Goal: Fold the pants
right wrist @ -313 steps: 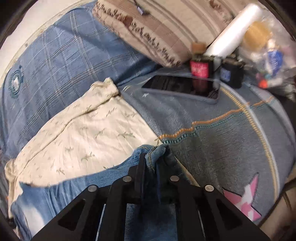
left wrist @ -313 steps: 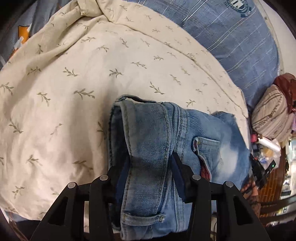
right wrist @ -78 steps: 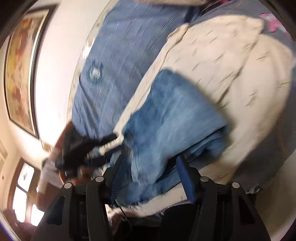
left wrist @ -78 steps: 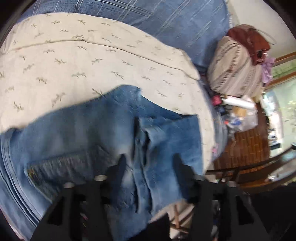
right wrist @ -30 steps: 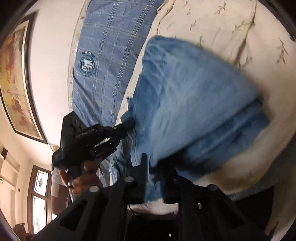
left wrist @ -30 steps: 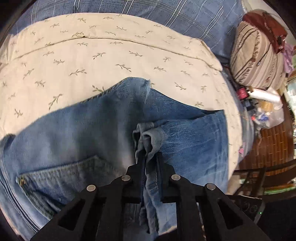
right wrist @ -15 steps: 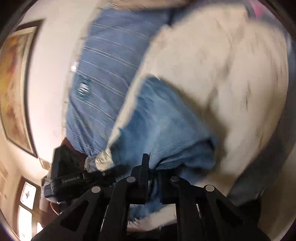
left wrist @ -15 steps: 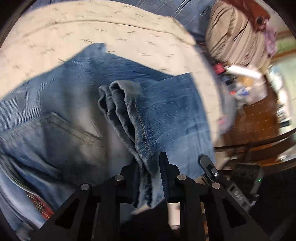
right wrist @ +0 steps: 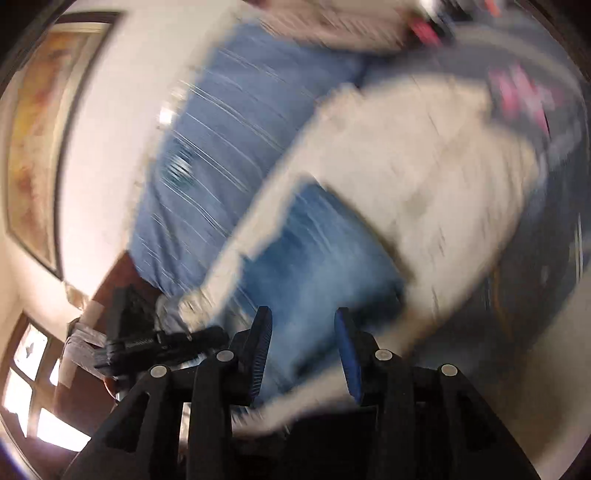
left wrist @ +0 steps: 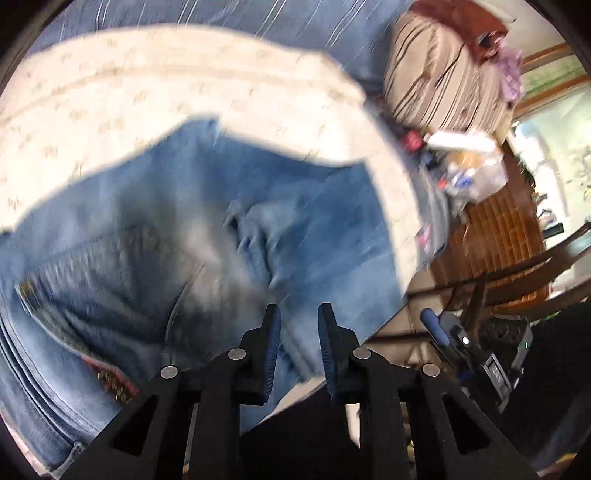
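The blue jeans (left wrist: pixel 207 236) lie folded on a cream leaf-print cover (left wrist: pixel 184 74), back pocket at the left, a bunched hem in the middle. My left gripper (left wrist: pixel 297 314) hangs just above their near edge, jaws parted and empty. In the right wrist view the jeans (right wrist: pixel 314 266) show as a blurred blue block on the cream cover (right wrist: pixel 424 166). My right gripper (right wrist: pixel 303 321) is open and empty over their near edge. The other gripper shows at the lower left of that view (right wrist: pixel 162 339).
A blue plaid blanket (left wrist: pixel 229 18) lies behind the cover. A striped pillow (left wrist: pixel 443 74) and bottles and bags (left wrist: pixel 465 166) sit at the right. A wooden chair (left wrist: pixel 517 266) and brick floor lie past the bed edge. A framed picture (right wrist: pixel 40 122) hangs on the wall.
Both grippers were shut on denim half a second ago and are now open. The hem has dropped onto the jeans. Both views are blurred from pulling back.
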Demonstrator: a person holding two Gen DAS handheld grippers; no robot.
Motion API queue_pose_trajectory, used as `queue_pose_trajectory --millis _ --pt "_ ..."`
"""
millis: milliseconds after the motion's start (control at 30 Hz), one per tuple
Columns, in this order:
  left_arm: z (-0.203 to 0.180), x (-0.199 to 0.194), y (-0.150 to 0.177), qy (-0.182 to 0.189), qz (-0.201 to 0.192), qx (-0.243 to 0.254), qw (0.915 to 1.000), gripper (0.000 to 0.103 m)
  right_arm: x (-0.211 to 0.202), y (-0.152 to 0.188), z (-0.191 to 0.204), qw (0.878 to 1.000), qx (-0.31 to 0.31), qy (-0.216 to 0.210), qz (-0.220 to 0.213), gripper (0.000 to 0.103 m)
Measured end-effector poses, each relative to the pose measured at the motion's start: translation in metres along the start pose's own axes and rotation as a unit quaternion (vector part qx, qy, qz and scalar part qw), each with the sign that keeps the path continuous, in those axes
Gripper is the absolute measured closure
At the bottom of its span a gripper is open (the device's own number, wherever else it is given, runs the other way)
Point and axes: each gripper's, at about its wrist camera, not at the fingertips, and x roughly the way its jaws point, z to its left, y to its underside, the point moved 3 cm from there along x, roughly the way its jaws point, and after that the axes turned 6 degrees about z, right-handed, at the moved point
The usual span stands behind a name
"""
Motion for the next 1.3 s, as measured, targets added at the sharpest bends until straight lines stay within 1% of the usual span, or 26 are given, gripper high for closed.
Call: queue_pose_trajectory --millis 33,100,200,233,267,300,333,367,400,433,533,600,667,700,733,800,900,933,1000,1067,1100,1167,1233,1267,1300 --pt "-0.004 -0.001 -0.005 0.0 -0.008 0.002 1.0 0.077 0.0 -0.007 0.008 1.0 -0.017 -0.009 -0.016 0.063" --pt "-0.015 0.006 -0.017 -0.009 -0.018 0.006 0.9998 0.076 0.011 -0.017 0.015 0.999 -0.041 -0.003 -0.023 0.063" --pt "-0.023 0.035 -0.031 -0.033 -0.004 0.003 0.9994 0.076 0.04 -0.029 0.012 0.998 -0.052 0.002 -0.021 0.063" --pt "-0.023 0.048 -0.035 -0.052 -0.001 0.003 0.9987 0.076 0.053 -0.033 0.008 0.998 -0.053 0.003 -0.017 0.063" --pt "-0.019 0.063 -0.041 -0.087 -0.002 0.003 0.9962 0.076 0.069 -0.035 0.001 0.998 -0.052 0.02 -0.01 0.063" --pt "-0.012 0.078 -0.046 -0.111 0.001 -0.003 0.9938 0.084 0.084 -0.036 -0.011 0.997 -0.05 0.05 0.001 0.063" --pt "-0.005 0.09 -0.052 -0.123 -0.001 -0.004 0.9924 0.09 0.094 -0.032 -0.022 0.996 -0.045 0.077 0.02 0.068" --pt "-0.006 0.09 -0.054 -0.126 -0.019 -0.002 0.9919 0.096 0.106 -0.03 -0.035 0.995 -0.033 0.086 0.031 0.075" --pt "-0.006 0.09 -0.055 -0.12 -0.017 -0.004 0.9927 0.096 0.101 -0.028 -0.038 0.997 -0.031 0.075 0.008 0.077" --pt "-0.005 0.089 -0.056 -0.108 -0.01 -0.014 0.994 0.097 0.1 -0.027 -0.039 0.997 -0.025 0.07 0.01 0.076" --pt "0.005 0.082 -0.053 -0.078 0.007 -0.047 0.9958 0.097 0.098 -0.028 -0.035 0.996 -0.022 0.082 0.02 0.076" --pt "0.019 0.066 -0.049 -0.063 0.01 -0.067 0.9957 0.097 0.093 -0.025 -0.03 0.995 -0.012 0.094 0.021 0.072" --pt "0.031 0.045 -0.043 -0.052 0.007 -0.07 0.9962 0.096 0.085 -0.02 -0.018 0.995 -0.016 0.098 0.013 0.051" --pt "0.033 0.03 -0.037 -0.064 -0.004 -0.064 0.9959 0.093 0.08 -0.018 -0.01 0.995 -0.021 0.1 0.009 0.048" --pt "0.036 0.022 -0.034 -0.075 -0.013 -0.06 0.9953 0.092 0.078 -0.012 -0.001 0.995 -0.026 0.1 0.007 0.046" --pt "0.044 -0.009 -0.022 -0.089 -0.039 -0.051 0.994 0.089 0.08 0.0 0.018 0.994 -0.041 0.097 0.017 0.046" --pt "0.061 -0.045 -0.01 -0.092 -0.057 -0.062 0.9922 0.086 0.09 0.022 0.046 0.992 -0.071 0.094 0.045 0.044" --pt "0.072 -0.062 -0.005 -0.096 -0.069 -0.069 0.9906 0.084 0.099 0.034 0.059 0.99 -0.088 0.091 0.062 0.044" --pt "0.097 -0.098 0.006 -0.105 -0.095 -0.089 0.9859 0.075 0.113 0.054 0.081 0.985 -0.121 0.088 0.088 0.041" --pt "0.119 -0.122 0.018 -0.11 -0.12 -0.118 0.9796 0.068 0.134 0.081 0.108 0.975 -0.166 0.08 0.126 0.037" --pt "0.13 -0.132 0.025 -0.107 -0.13 -0.133 0.9766 0.065 0.143 0.093 0.118 0.969 -0.185 0.077 0.143 0.037" --pt "0.162 -0.158 0.039 -0.092 -0.149 -0.176 0.9687 0.062 0.155 0.111 0.133 0.959 -0.214 0.075 0.169 0.037" --pt "0.18 -0.159 0.048 -0.078 -0.152 -0.202 0.9644 0.061 0.168 0.131 0.149 0.947 -0.242 0.075 0.198 0.037" --pt "0.189 -0.158 0.053 -0.071 -0.151 -0.215 0.9623 0.06 0.171 0.137 0.152 0.944 -0.249 0.075 0.204 0.036" --pt "0.198 -0.157 0.057 -0.064 -0.147 -0.226 0.9609 0.059 0.175 0.144 0.159 0.938 -0.262 0.079 0.211 0.035"
